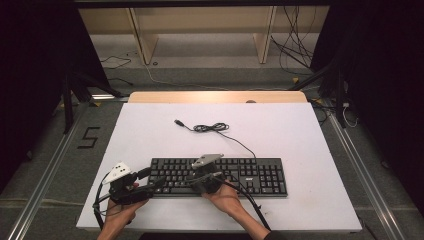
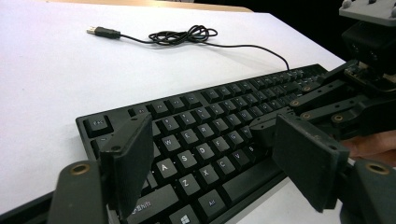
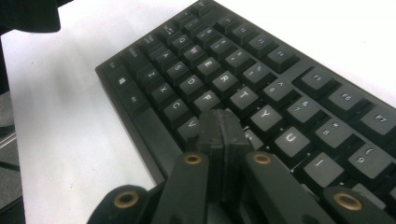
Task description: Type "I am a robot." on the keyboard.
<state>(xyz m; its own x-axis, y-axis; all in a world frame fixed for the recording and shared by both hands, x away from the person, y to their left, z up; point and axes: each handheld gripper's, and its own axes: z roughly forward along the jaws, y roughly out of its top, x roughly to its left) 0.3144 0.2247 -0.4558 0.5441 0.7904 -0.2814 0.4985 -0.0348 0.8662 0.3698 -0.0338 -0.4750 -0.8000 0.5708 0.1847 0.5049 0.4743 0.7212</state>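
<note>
- Two forearms enter at the near edge of the high view, each hand carrying a black gripper with a grey three-cornered plate on top.
- Left gripper (image 1: 150, 184) hangs at the keyboard's left end, its flat black jaws spread wide with nothing between them.
- Right gripper (image 3: 223, 135) has its jaws pressed flat together, empty, their tips low over the letter keys near the middle of the keyboard.
- Black keyboard (image 1: 220, 176) lies flat on the near half of the counter (image 1: 150, 130), a smooth white sheet with a strip of pale wood along its far edge.
- Thin black cable (image 1: 240, 142) runs from the keyboard's back edge to a loose coil, ending in a USB plug (image 1: 178, 122) farther back.
- Grey floor surrounds the counter, with metal rails on both sides, loose wires and a light wooden frame beyond.
</note>
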